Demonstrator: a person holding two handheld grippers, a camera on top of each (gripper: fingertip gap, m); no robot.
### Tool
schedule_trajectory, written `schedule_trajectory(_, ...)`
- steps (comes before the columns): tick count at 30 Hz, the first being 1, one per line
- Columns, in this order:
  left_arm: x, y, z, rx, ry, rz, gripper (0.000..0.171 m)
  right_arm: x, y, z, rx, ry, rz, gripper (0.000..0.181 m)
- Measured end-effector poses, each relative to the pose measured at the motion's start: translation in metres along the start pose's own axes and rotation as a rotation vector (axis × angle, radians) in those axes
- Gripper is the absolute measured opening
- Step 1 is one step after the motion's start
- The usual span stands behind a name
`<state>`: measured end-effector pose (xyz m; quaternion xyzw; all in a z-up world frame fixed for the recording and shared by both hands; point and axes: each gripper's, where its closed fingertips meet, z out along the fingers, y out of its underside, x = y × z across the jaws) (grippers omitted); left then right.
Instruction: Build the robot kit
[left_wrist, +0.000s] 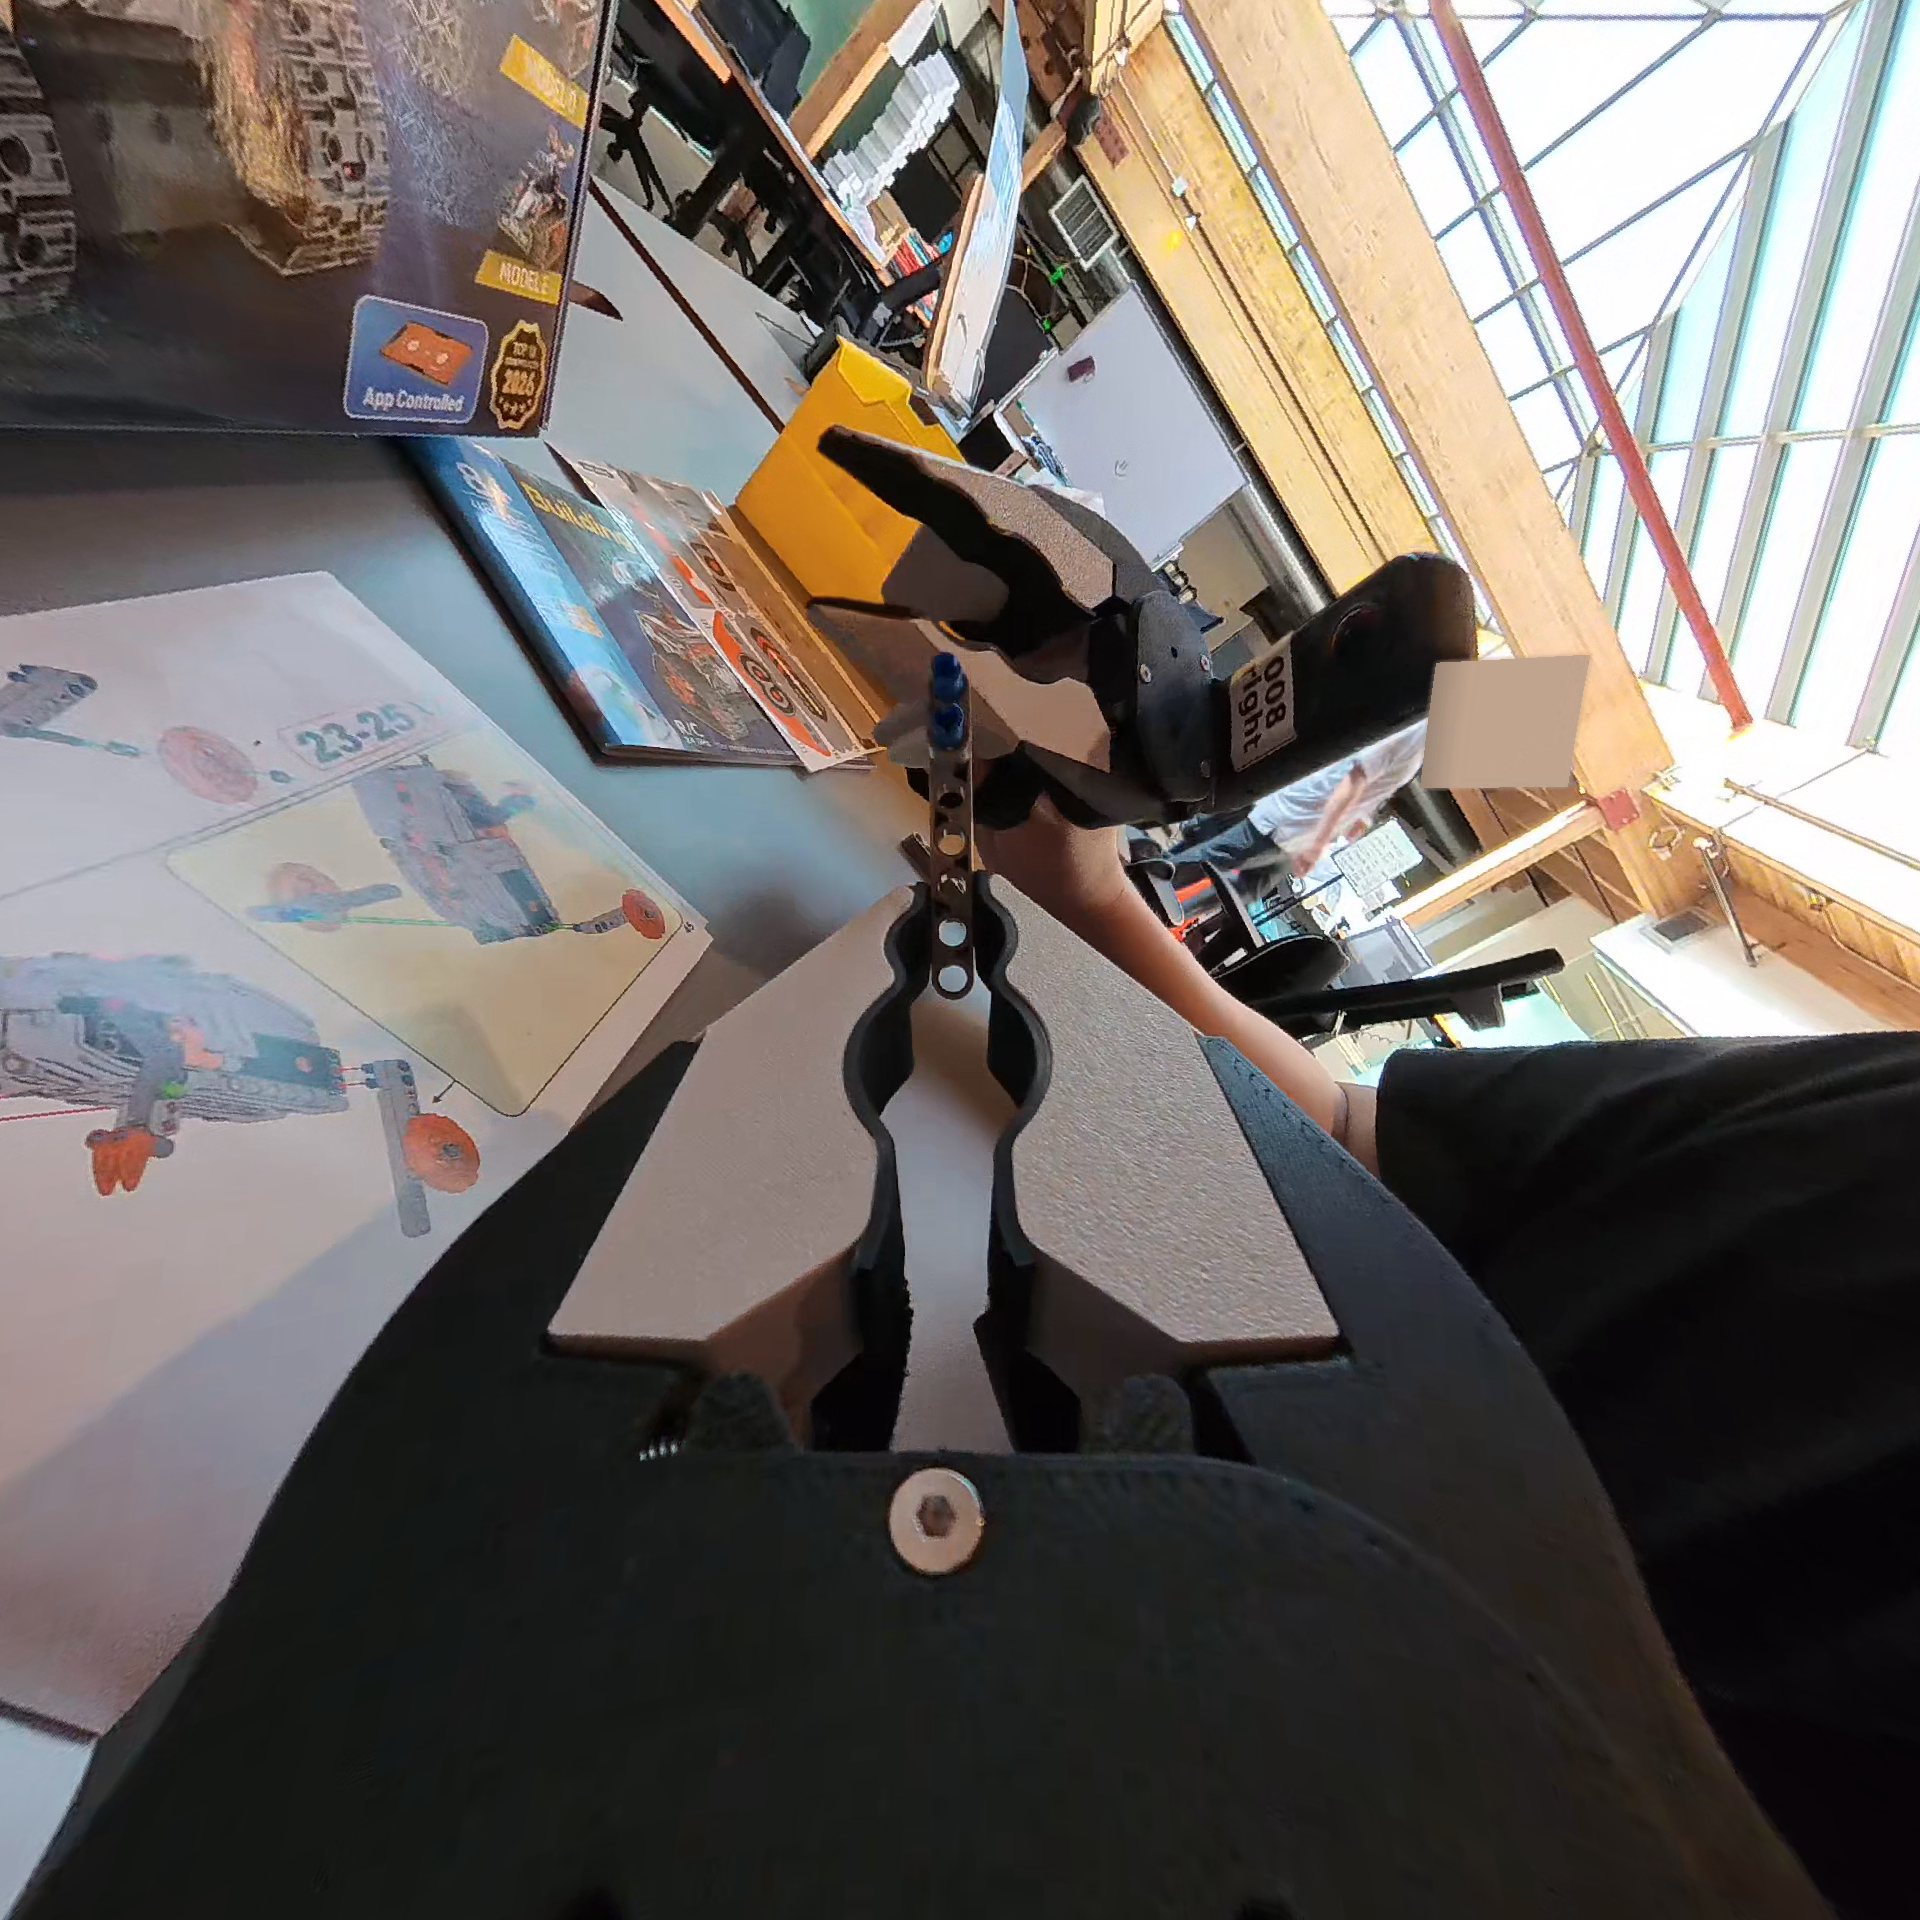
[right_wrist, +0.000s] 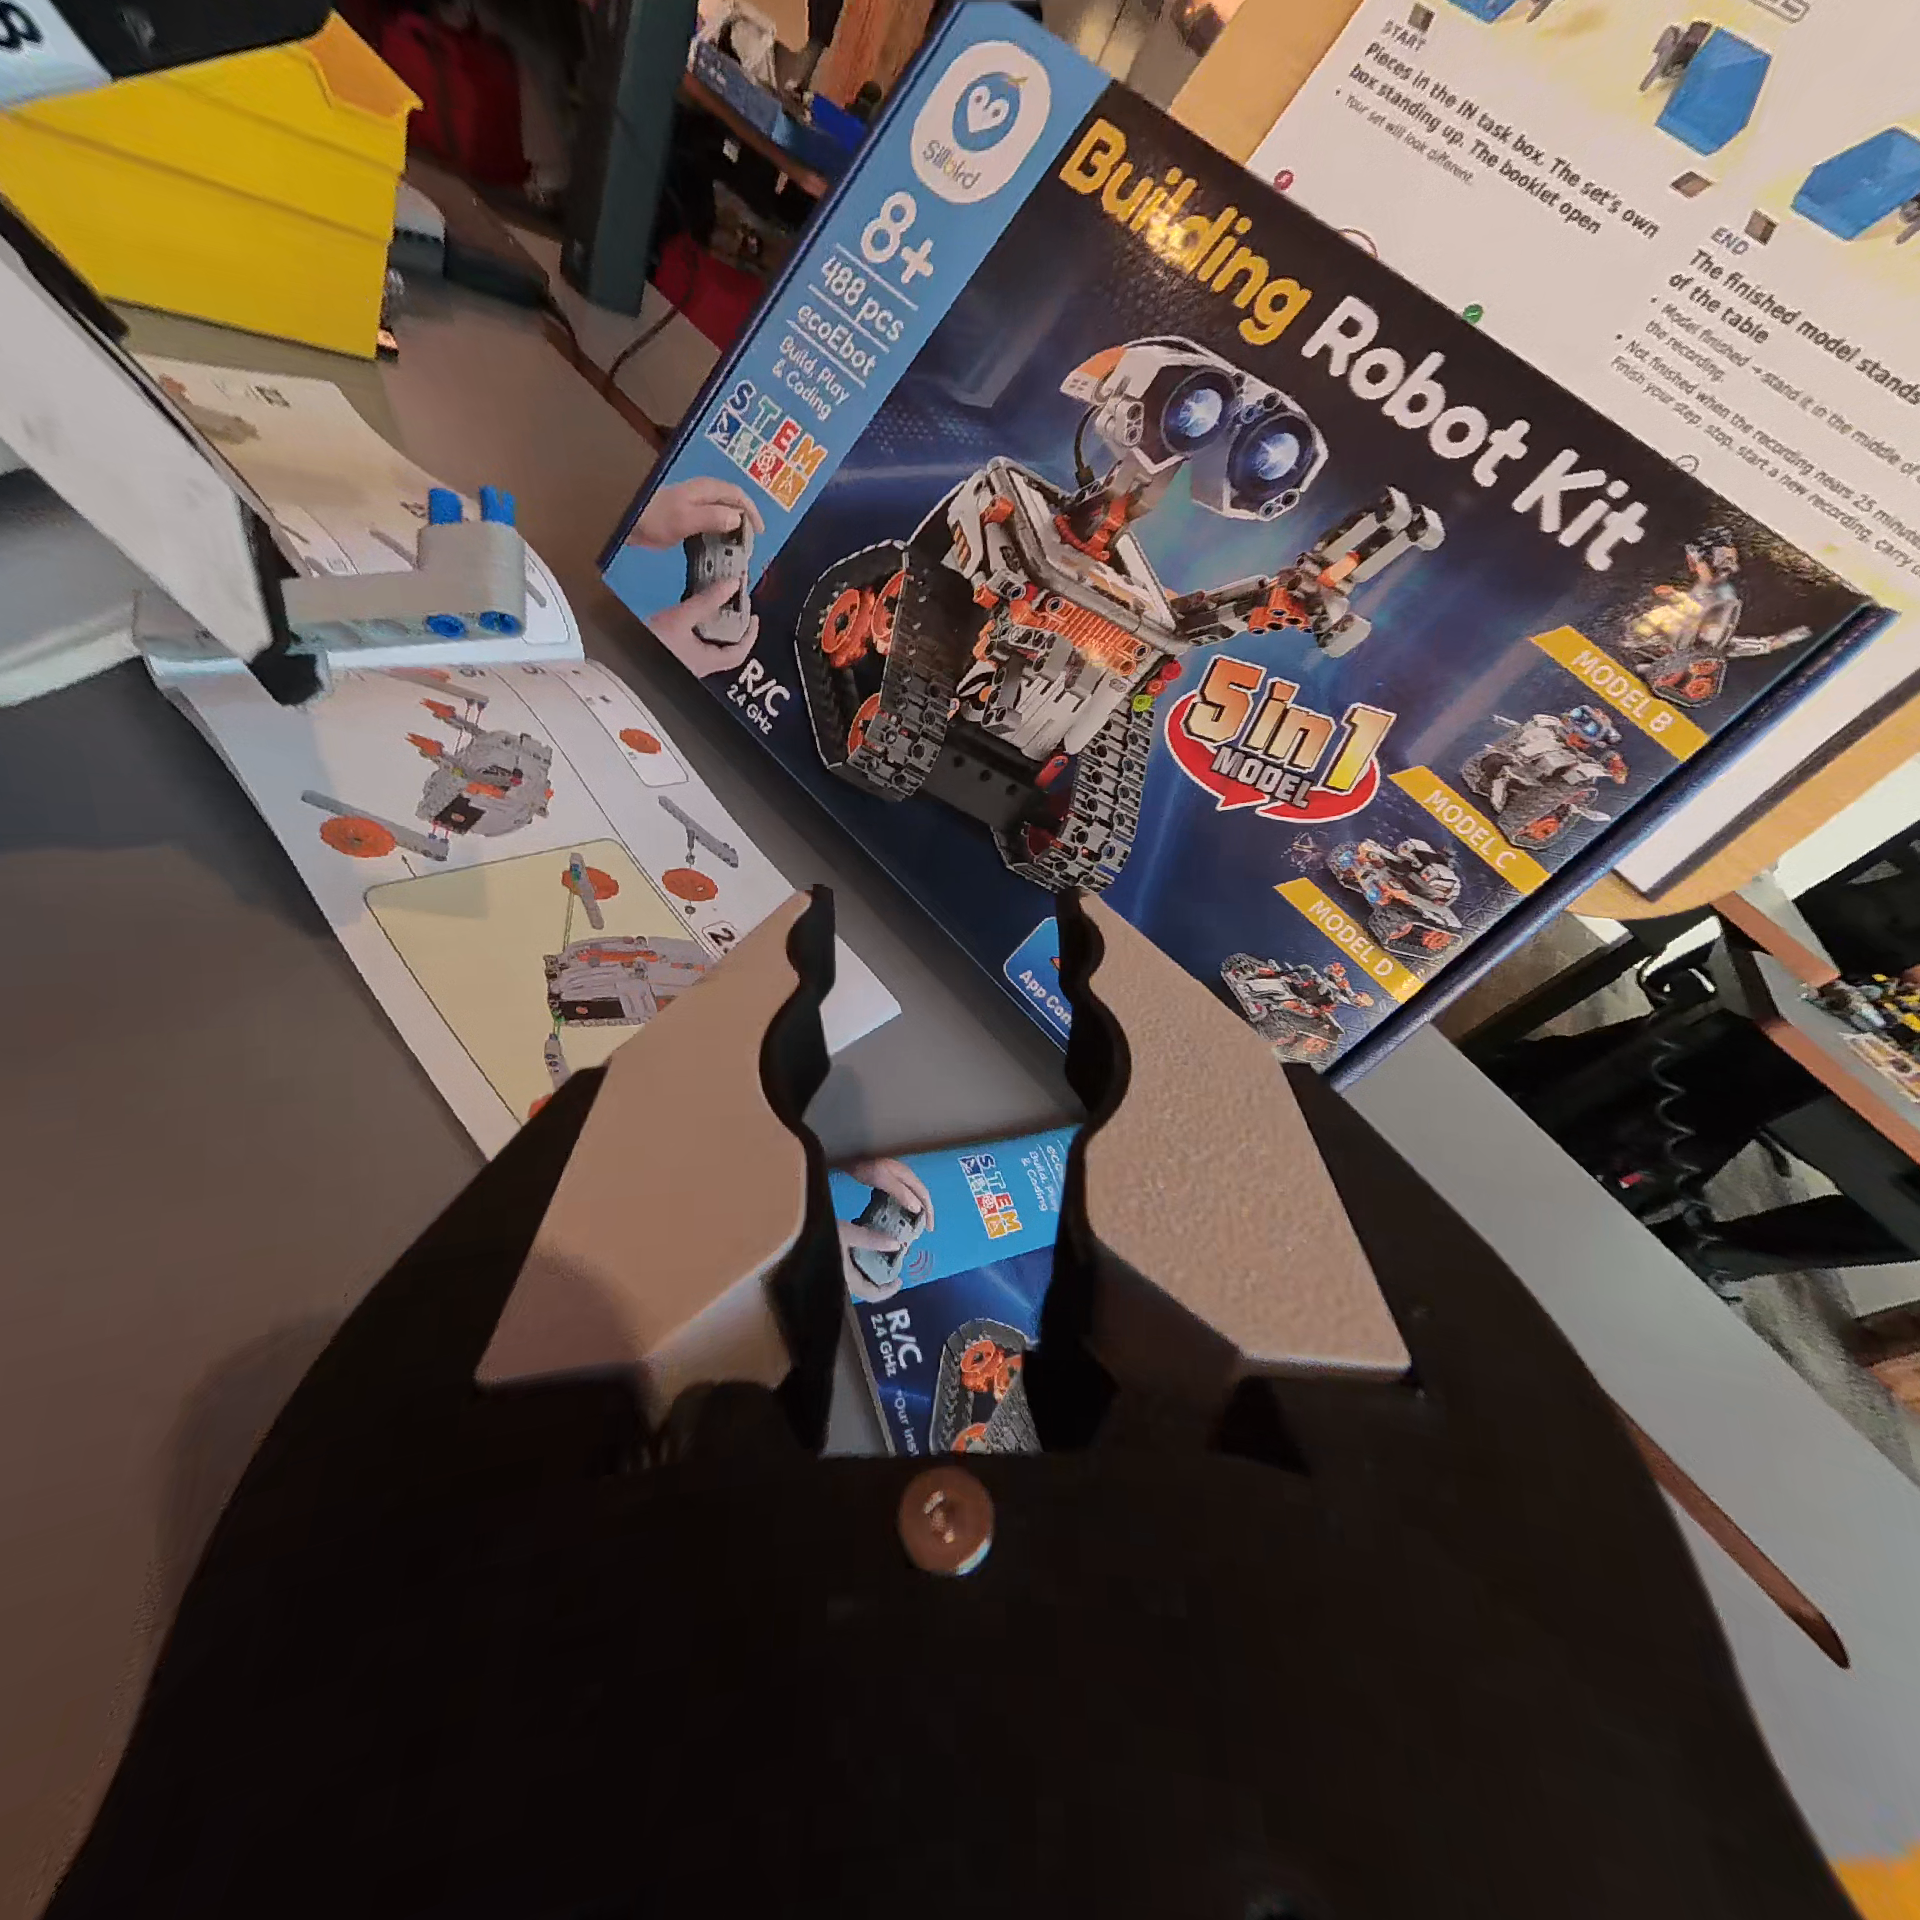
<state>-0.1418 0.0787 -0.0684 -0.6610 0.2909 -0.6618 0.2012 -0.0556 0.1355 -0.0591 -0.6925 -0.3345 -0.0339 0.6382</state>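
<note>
Left gripper: the left gripper (left_wrist: 951, 914), with grey fingers and black wavy pads, is pinching the lower end of a slim grey plastic building-kit beam with a row of round holes (left_wrist: 950, 831). The beam stands up out of the fingertips, clear of the table.

Beam: two blue plastic pegs (left_wrist: 945, 696) sit at its far end. In the right wrist view the same piece shows as a bent grey beam (right_wrist: 457, 587) with blue pegs poking out of it, gripped by the left gripper at the left edge.

Right gripper: the right gripper (right_wrist: 945, 914) hangs above the table with its fingers spread and nothing between them. In the left wrist view it (left_wrist: 842, 530) sits just beyond the beam's pegged end, close to it; I cannot tell whether it touches.

Table: a grey flat tabletop (right_wrist: 156, 987) carries an open white instruction booklet with pictures of building steps (right_wrist: 520, 810), lying under and beside the held beam.

Box: a large dark-blue cardboard kit box with a robot picture (right_wrist: 1195, 623) stands upright at the far side of the booklet.

Small booklet: a closed blue-covered booklet (right_wrist: 956, 1247) lies flat below the right gripper.

Bin: a yellow plastic bin (right_wrist: 218, 197) rests at the back of the table.
</note>
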Motion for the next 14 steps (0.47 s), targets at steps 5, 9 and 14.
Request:
schedule_trajectory(5,0.000,-0.001,0.000,0.006,0.009,-0.011,0.005,-0.005,0.000,-0.001,-0.010,-0.014,-0.054,0.024)
schedule_trajectory(9,0.001,0.000,0.001,0.001,0.014,-0.013,0.005,-0.012,-0.001,-0.003,-0.013,-0.047,-0.084,0.000)
schedule_trajectory(14,0.001,0.002,0.002,-0.008,0.024,-0.021,0.005,-0.018,0.005,0.000,-0.053,-0.063,-0.120,0.000)
